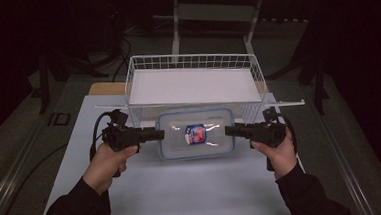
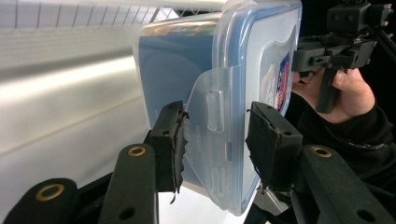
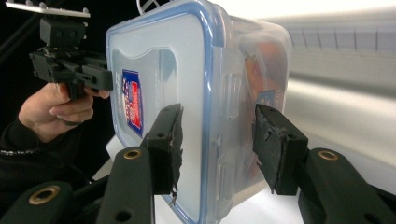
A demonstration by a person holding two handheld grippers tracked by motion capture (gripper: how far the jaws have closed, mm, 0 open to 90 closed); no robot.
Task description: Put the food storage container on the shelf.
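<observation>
- Your container [image 1: 196,133] is clear plastic with a pale blue rim on its lid, and you can see a red, white and blue label [image 1: 195,134] at the lid's centre.
- Your left gripper [image 1: 161,135] and right gripper [image 1: 228,130] are black, with brass-coloured rings in the jaw arms.
- The wire basket [image 1: 194,62] ahead of you is white, its grid fine.
- Your table [image 1: 193,187] top is white.
- Your sleeves [image 1: 77,207] are black.
</observation>
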